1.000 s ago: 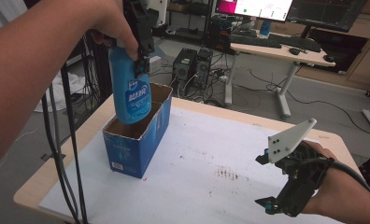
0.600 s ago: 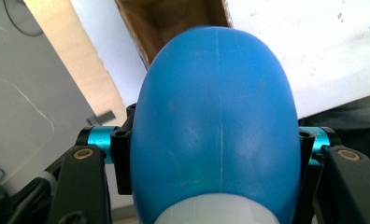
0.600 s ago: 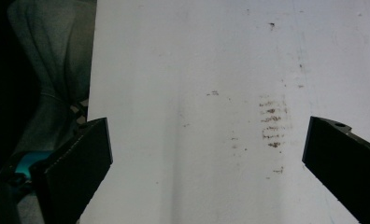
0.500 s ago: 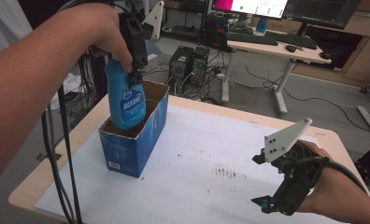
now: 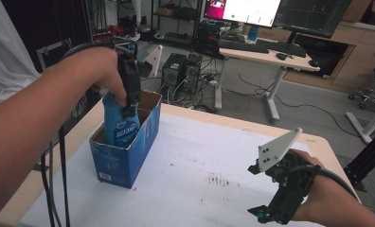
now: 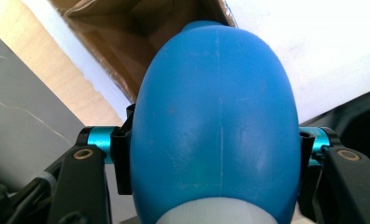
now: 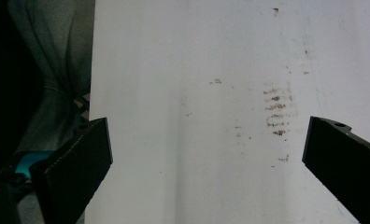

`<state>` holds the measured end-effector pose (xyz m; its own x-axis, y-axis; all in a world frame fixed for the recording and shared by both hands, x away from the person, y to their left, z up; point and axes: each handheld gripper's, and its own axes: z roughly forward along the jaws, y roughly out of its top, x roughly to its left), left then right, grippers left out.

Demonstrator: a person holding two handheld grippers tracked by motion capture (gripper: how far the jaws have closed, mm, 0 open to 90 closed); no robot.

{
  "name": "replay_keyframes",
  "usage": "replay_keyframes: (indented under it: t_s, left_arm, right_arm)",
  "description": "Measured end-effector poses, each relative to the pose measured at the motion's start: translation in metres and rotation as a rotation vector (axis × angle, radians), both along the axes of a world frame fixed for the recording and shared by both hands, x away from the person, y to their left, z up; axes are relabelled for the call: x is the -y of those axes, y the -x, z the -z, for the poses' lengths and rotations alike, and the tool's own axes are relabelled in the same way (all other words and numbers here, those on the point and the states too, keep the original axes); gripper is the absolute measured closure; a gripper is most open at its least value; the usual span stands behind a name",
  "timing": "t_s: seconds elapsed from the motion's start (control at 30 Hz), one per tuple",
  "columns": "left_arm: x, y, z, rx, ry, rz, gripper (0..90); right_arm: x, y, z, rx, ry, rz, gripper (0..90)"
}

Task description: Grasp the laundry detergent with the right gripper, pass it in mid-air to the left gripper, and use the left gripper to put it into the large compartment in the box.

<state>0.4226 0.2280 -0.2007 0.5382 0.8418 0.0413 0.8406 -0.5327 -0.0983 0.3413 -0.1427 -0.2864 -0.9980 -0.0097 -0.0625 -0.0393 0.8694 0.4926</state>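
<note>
Left gripper (image 5: 129,106), clamped on the blue bottle (image 5: 120,127), is lower now, bottle partly down inside the blue box (image 5: 129,151). Right gripper (image 5: 259,191) hasn't budged, jaws wide apart over the white table (image 5: 185,189).

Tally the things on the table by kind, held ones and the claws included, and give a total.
Blue bottle: 1
Blue cardboard box: 1
Claws, left claw shut on the bottle, right claw open above the white table cover: 2
Total: 4
</note>
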Motion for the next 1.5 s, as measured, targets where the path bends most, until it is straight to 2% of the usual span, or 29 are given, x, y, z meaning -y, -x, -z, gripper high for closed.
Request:
replay_keyframes:
  t_s: [0.03,0.13,0.37,0.4,0.43,0.47,0.5,0.57,0.6,0.67,0.77,0.8,0.87,0.9,0.97,1.0,1.07,1.27,1.5]
  left_arm:
    - [0.0,0.0,0.0,0.0,0.0,0.0,38.8]
    - [-0.002,-0.001,0.014,-0.006,0.005,0.04,38.8]
    - [-0.004,-0.002,0.033,-0.004,0.012,0.106,38.8]
    - [-0.003,-0.002,0.04,0.002,0.004,0.144,38.8]
    - [-0.003,-0.002,0.04,0.002,0.004,0.144,38.8]
    - [-0.002,-0.001,0.048,0.005,-0.006,0.186,38.8]
    - [-0.002,-0.001,0.052,0.007,-0.006,0.204,38.8]
    - [-0.002,-0.001,0.055,0.011,-0.006,0.218,38.8]
    - [-0.003,-0.001,0.063,0.014,-0.003,0.247,38.8]
    - [-0.004,-0.002,0.066,0.013,-0.004,0.255,38.8]
    - [-0.003,-0.002,0.078,0.026,-0.002,0.298,38.8]
    - [-0.003,-0.002,0.08,0.02,-0.014,0.326,38.8]
    - [-0.003,-0.002,0.083,0.022,-0.014,0.325,38.7]
    - [-0.003,-0.003,0.087,0.017,-0.015,0.347,38.7]
    - [-0.003,-0.003,0.09,0.016,-0.012,0.349,38.7]
    - [-0.003,-0.004,0.093,0.006,-0.014,0.369,38.7]
    - [-0.003,-0.004,0.097,0.016,-0.002,0.36,38.7]
    - [-0.007,-0.007,0.097,0.017,0.026,0.372,38.6]
    - [-0.008,-0.009,0.097,0.011,0.026,0.38,38.1]
  right_arm:
    - [0.0,0.0,0.0,0.0,0.0,0.0,0.7]
    - [0.0,-0.001,0.001,-0.006,0.008,0.002,0.7]
    - [0.0,-0.002,0.003,-0.008,0.023,0.004,0.7]
    - [-0.001,-0.001,0.004,-0.009,0.026,0.005,0.7]
    - [-0.001,-0.001,0.004,-0.008,0.026,0.005,0.7]
    - [-0.002,-0.001,0.004,-0.006,0.026,0.002,0.7]
    - [-0.003,-0.001,0.004,-0.007,0.027,0.001,0.7]
    - [-0.004,-0.001,0.006,-0.01,0.03,0.001,0.7]
    - [-0.004,-0.001,0.006,-0.01,0.03,0.001,0.7]
    - [-0.005,-0.001,0.008,-0.014,0.032,-0.002,0.7]
    - [-0.007,-0.002,0.011,-0.016,0.034,-0.005,0.7]
    - [-0.007,-0.002,0.012,-0.018,0.033,-0.005,0.7]
    - [-0.007,-0.002,0.013,-0.017,0.034,-0.006,0.7]
    - [-0.007,-0.002,0.015,-0.02,0.032,-0.007,0.7]
    - [-0.007,-0.002,0.016,-0.022,0.031,-0.008,0.7]
    - [-0.007,-0.003,0.018,-0.025,0.031,-0.006,0.7]
    - [-0.008,-0.003,0.02,-0.029,0.03,-0.004,0.7]
    - [-0.008,-0.005,0.023,-0.034,0.027,-0.007,0.7]
    - [-0.008,-0.005,0.024,-0.034,0.024,-0.01,0.7]
